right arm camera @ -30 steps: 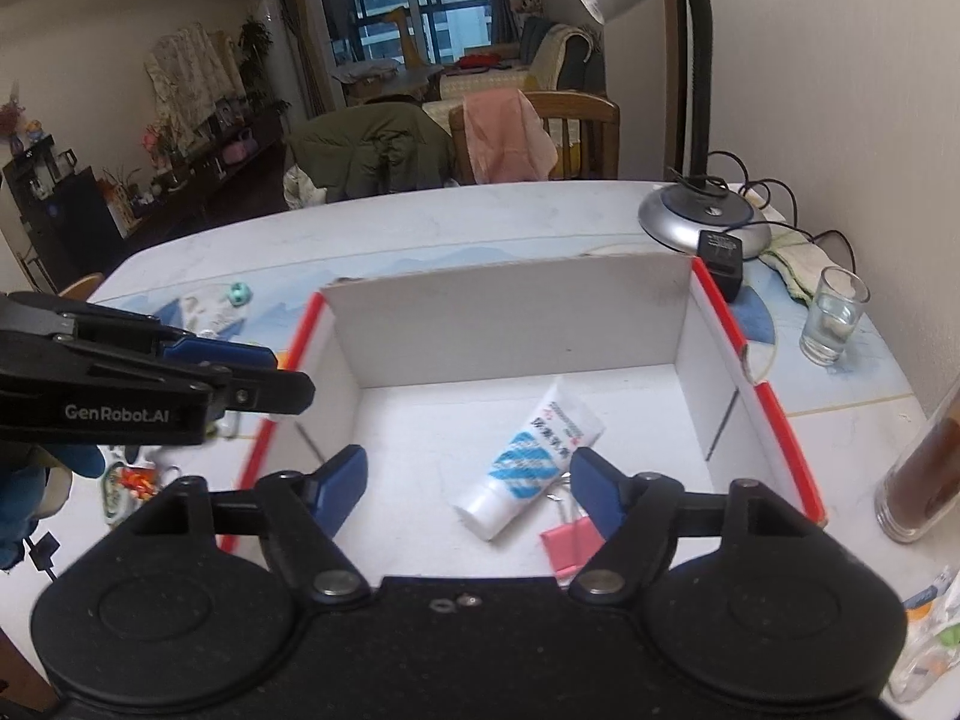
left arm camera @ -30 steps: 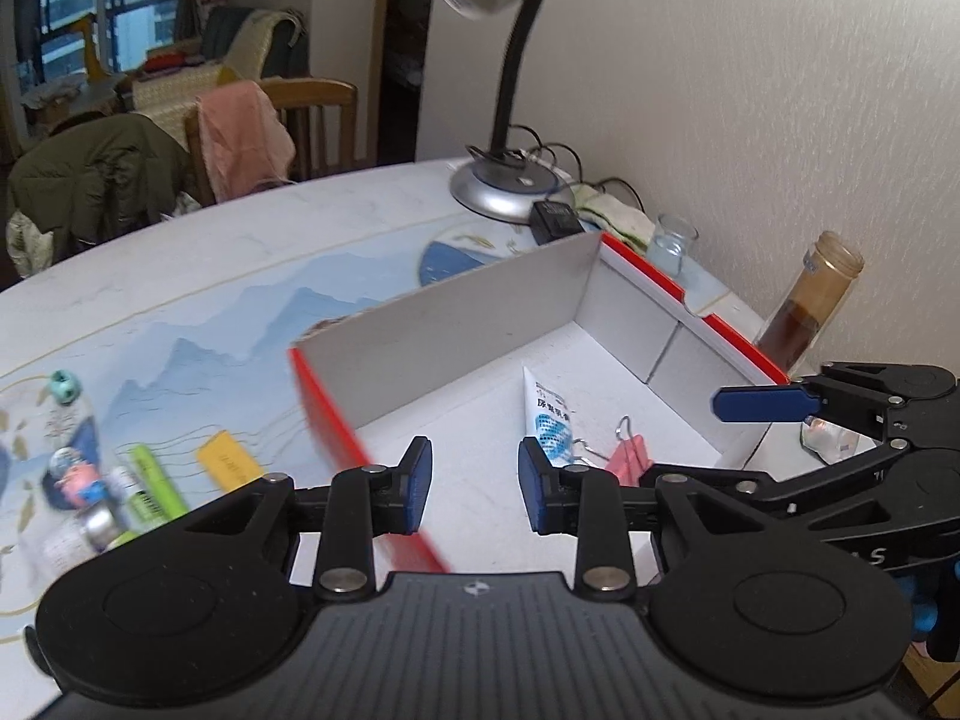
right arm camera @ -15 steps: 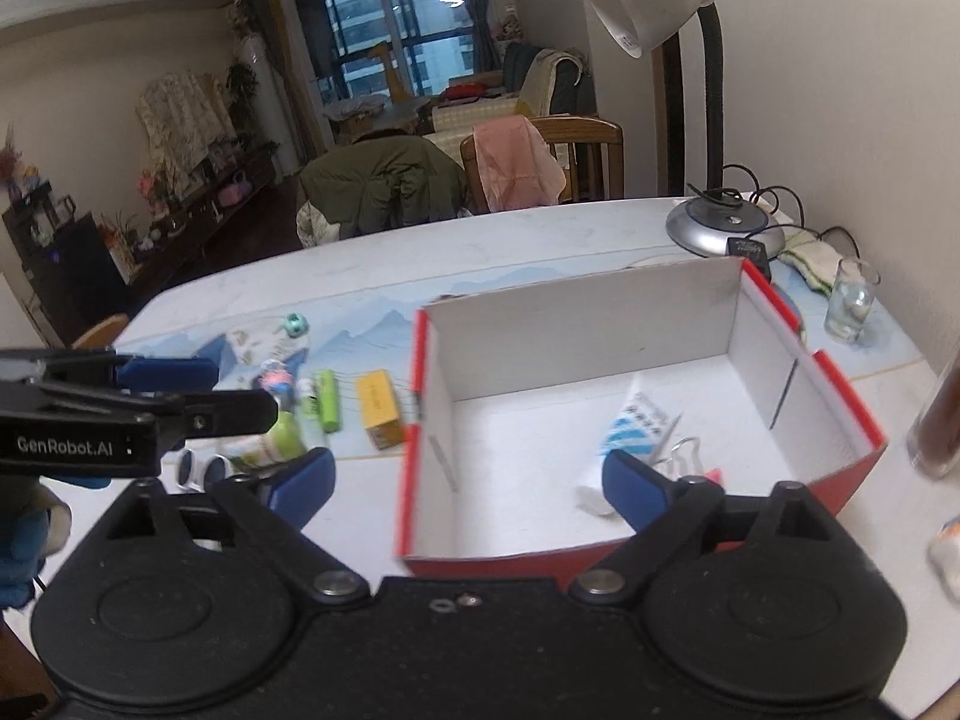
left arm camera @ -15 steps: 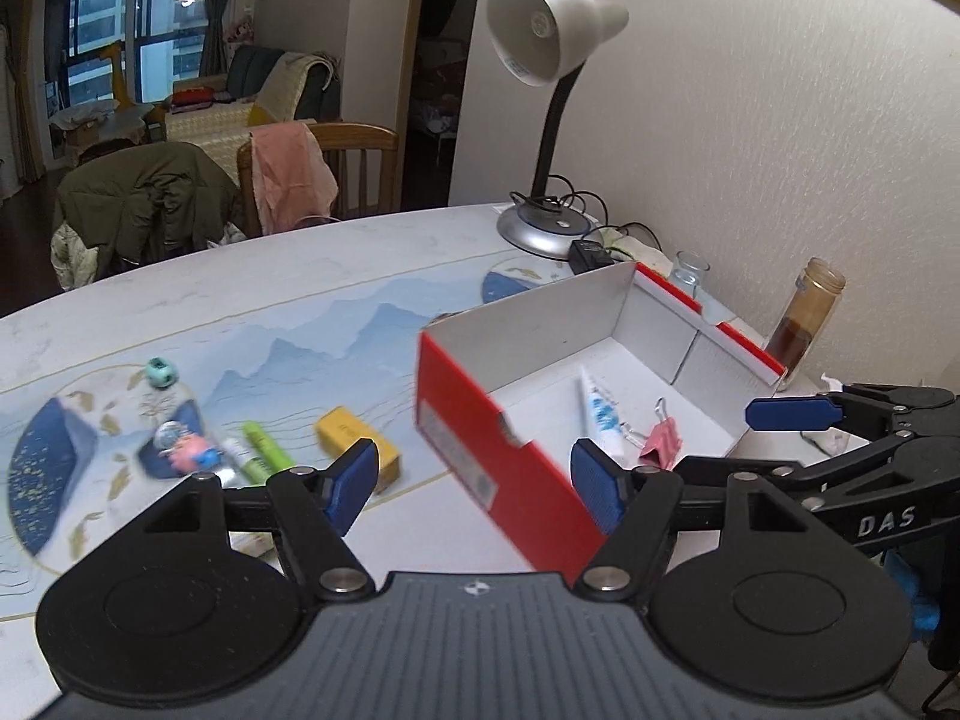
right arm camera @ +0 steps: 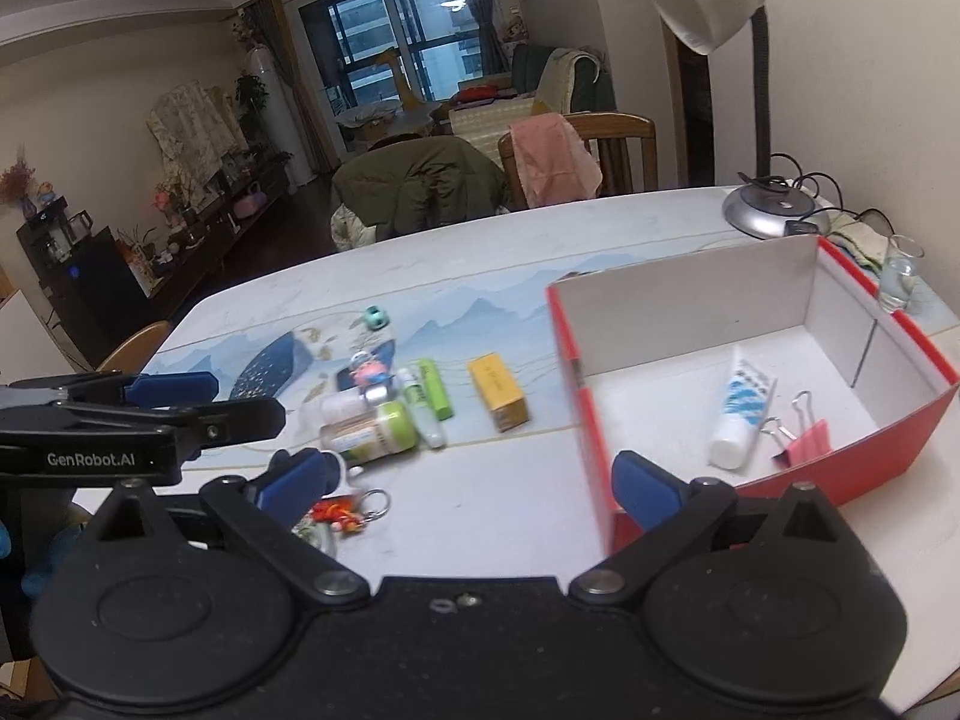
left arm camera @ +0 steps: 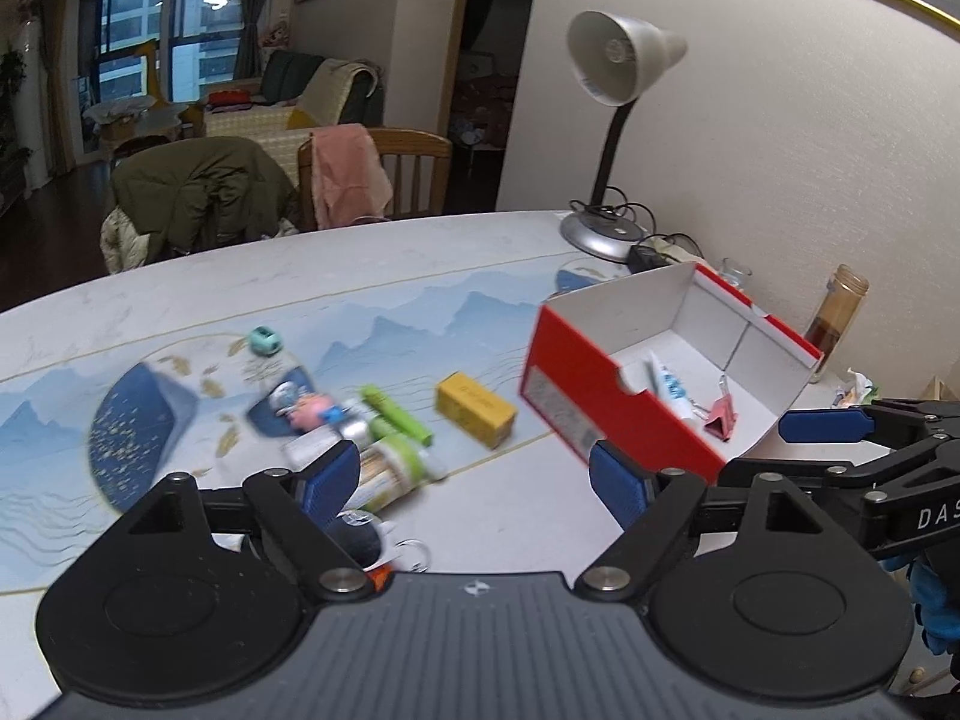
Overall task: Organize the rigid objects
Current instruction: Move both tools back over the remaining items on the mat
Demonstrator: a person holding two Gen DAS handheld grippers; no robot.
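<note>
Several small rigid items sit loose on the worktop (right arm camera: 480, 498) left of the red box (right arm camera: 780, 486). Both claws, left claw (left arm camera: 474, 483) and right claw (right arm camera: 471, 483), opening, nothing between. Yellow box (right arm camera: 498, 390) looks light, stiff; pinch its long flat sides.

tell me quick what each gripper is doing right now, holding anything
Left gripper: jaws opening, nothing between them.
Right gripper: jaws opening, wide apart, holding nothing.
</note>
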